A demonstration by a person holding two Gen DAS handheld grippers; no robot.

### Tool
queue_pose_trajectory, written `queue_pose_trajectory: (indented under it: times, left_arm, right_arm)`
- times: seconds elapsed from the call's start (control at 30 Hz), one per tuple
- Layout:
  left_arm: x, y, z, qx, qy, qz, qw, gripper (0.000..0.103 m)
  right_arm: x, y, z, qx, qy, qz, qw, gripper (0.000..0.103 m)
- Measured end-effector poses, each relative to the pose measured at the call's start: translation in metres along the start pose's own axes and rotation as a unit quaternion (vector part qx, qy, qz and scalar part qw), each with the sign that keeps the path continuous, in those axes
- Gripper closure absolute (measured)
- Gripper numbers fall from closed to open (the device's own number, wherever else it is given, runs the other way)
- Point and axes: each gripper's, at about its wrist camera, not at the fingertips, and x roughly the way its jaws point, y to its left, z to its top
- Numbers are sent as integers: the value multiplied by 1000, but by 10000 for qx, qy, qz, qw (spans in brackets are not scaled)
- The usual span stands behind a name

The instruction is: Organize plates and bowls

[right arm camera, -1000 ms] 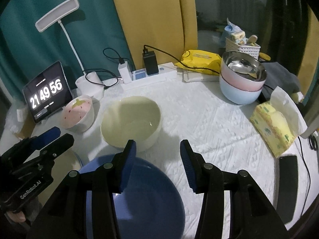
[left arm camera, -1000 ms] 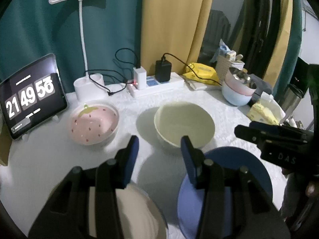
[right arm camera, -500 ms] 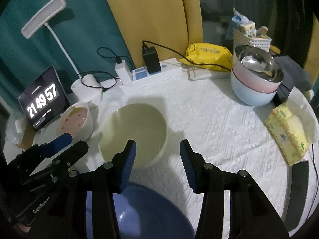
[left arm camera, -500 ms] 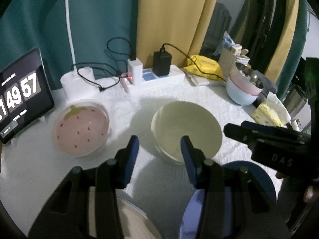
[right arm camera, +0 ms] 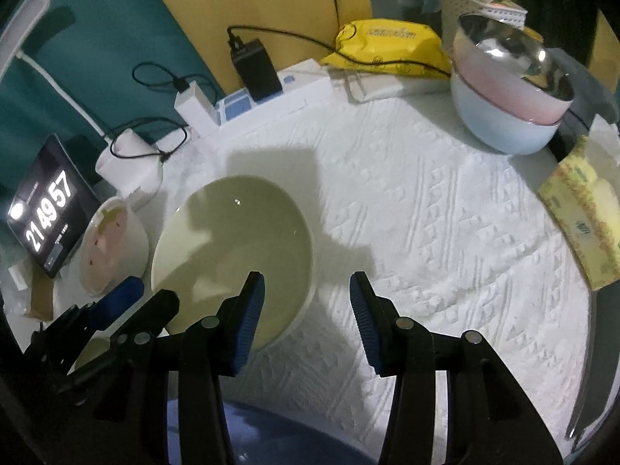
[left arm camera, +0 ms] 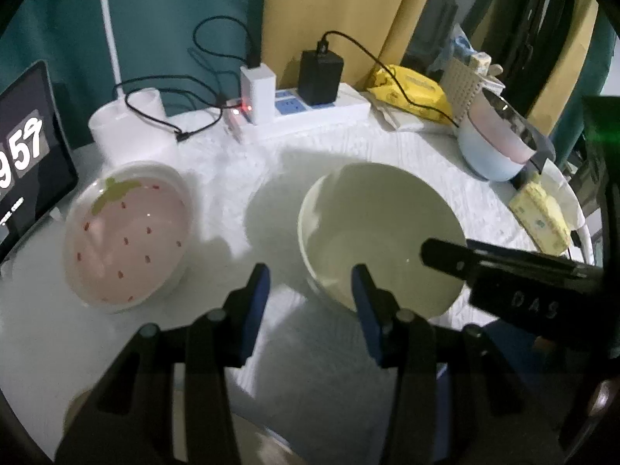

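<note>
A cream bowl point(left arm camera: 379, 240) point(right arm camera: 232, 240) stands mid-table on the white cloth. My left gripper point(left arm camera: 310, 290) hovers open at its near-left rim, with the right finger over the bowl's inside. My right gripper point(right arm camera: 306, 298) is open at the bowl's right rim, which shows in the gap between the fingers; neither pad presses on it. A pink strawberry bowl point(left arm camera: 124, 240) point(right arm camera: 108, 244) sits to the left. A blue plate point(right arm camera: 271, 438) lies under my right gripper at the near edge. Stacked pink, blue and steel bowls point(left arm camera: 500, 147) point(right arm camera: 507, 77) stand at the back right.
A tablet clock point(right arm camera: 46, 201) leans at the far left. A power strip point(left arm camera: 310, 112) with chargers and loose cables runs along the back, beside a white lamp base point(left arm camera: 128, 124). A yellow wipes pack point(right arm camera: 387, 42) and a tissue pack point(right arm camera: 581, 209) lie to the right.
Both grippers have moved forward and down toward the cream bowl, which now looms larger. The blue plate has slid almost out of the left wrist view. Jaw gaps are unchanged.
</note>
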Motion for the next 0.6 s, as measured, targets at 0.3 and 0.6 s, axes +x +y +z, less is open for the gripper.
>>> queue_pose_trajectory:
  times: [0.3, 0.6]
  left_arm:
    - [12, 3, 4, 47, 76, -118, 9999, 68]
    - [14, -4, 5, 217, -48, -123, 9997, 76]
  right_arm:
    - [25, 1, 1, 205, 251, 96, 9994, 58]
    - [30, 2, -1, 211, 179, 68, 9996, 74]
